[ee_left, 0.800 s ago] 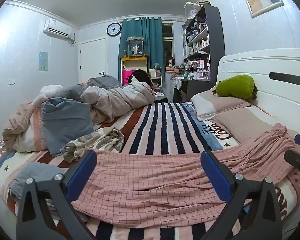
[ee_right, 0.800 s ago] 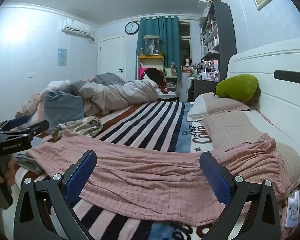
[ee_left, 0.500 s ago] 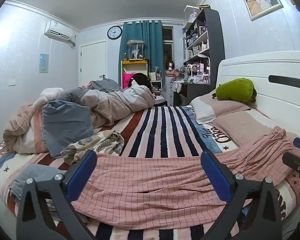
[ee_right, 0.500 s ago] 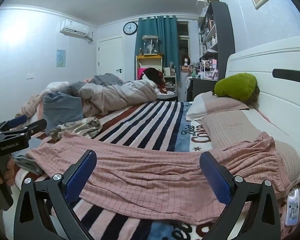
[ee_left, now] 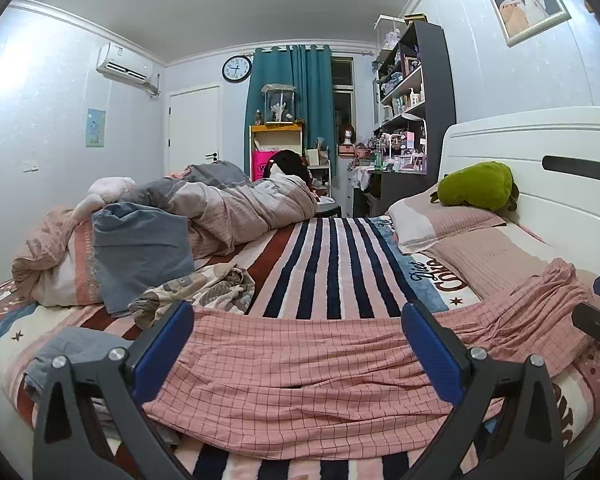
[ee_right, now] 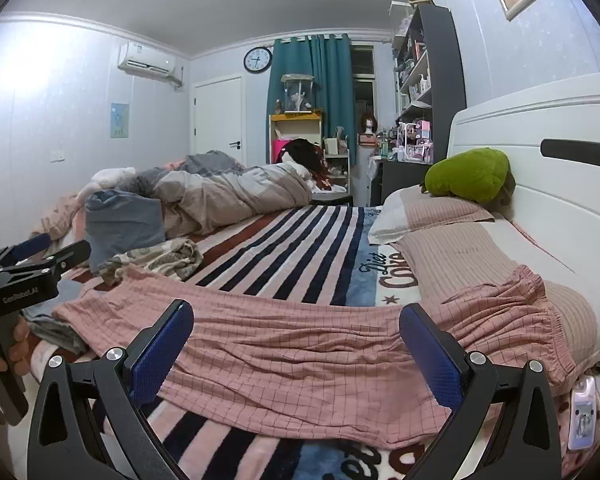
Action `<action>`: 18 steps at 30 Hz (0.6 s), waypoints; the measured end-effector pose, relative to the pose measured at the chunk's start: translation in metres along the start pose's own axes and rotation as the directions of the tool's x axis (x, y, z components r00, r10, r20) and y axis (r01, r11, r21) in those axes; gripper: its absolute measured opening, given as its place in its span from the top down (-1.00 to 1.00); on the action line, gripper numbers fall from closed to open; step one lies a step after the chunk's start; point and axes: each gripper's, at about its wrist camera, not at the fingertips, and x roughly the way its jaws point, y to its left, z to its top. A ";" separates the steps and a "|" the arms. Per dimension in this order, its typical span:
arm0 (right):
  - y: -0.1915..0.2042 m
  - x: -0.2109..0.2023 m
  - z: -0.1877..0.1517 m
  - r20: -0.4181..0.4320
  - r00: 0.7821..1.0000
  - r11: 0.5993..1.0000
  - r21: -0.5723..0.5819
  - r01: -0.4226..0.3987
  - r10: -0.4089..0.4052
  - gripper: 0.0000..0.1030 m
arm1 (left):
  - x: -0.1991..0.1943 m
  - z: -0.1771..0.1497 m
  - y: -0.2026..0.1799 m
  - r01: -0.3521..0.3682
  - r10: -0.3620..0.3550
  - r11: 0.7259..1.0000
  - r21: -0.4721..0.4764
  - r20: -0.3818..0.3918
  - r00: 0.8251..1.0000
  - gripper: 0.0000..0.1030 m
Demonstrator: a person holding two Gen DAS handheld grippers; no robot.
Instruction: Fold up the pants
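The pink checked pants (ee_left: 300, 364) lay spread across the near edge of the striped blanket (ee_left: 332, 264), waistband up on the pillow (ee_right: 480, 264). Both the left gripper (ee_left: 298, 344) and right gripper (ee_right: 296, 344) hovered with jaws wide apart, holding nothing. Honestly, the thin fabric looked likely to bunch or slip if pinched unevenly. A crumpled patterned cloth (ee_left: 204, 288) sat touching the leg end, easy to snag.

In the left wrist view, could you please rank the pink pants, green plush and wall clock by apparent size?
1. pink pants, though nearest the camera.
2. green plush.
3. wall clock, farthest away.
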 end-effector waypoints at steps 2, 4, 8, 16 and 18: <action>0.000 0.000 0.001 -0.001 1.000 1.000 0.000 -0.003 0.003 -0.99 | -0.001 0.001 0.000 -0.003 0.003 1.000 -0.002 0.003 1.000 -0.99; 0.000 -0.001 0.002 0.000 1.000 1.000 0.001 -0.003 0.003 -0.99 | -0.002 0.001 0.000 -0.004 0.004 1.000 -0.002 0.004 1.000 -0.99; 0.001 0.000 0.003 0.001 1.000 1.000 -0.005 0.004 -0.004 -0.99 | -0.003 0.002 0.002 -0.009 0.010 1.000 -0.006 0.006 1.000 -0.99; 0.004 0.000 0.005 0.001 1.000 1.000 -0.007 0.011 -0.011 -0.99 | 0.002 0.001 0.007 -0.020 0.020 1.000 -0.020 0.002 1.000 -0.99; 0.002 0.000 0.004 0.002 1.000 1.000 -0.007 0.011 -0.011 -0.99 | 0.004 0.000 0.008 -0.022 0.022 1.000 -0.019 -0.004 1.000 -0.99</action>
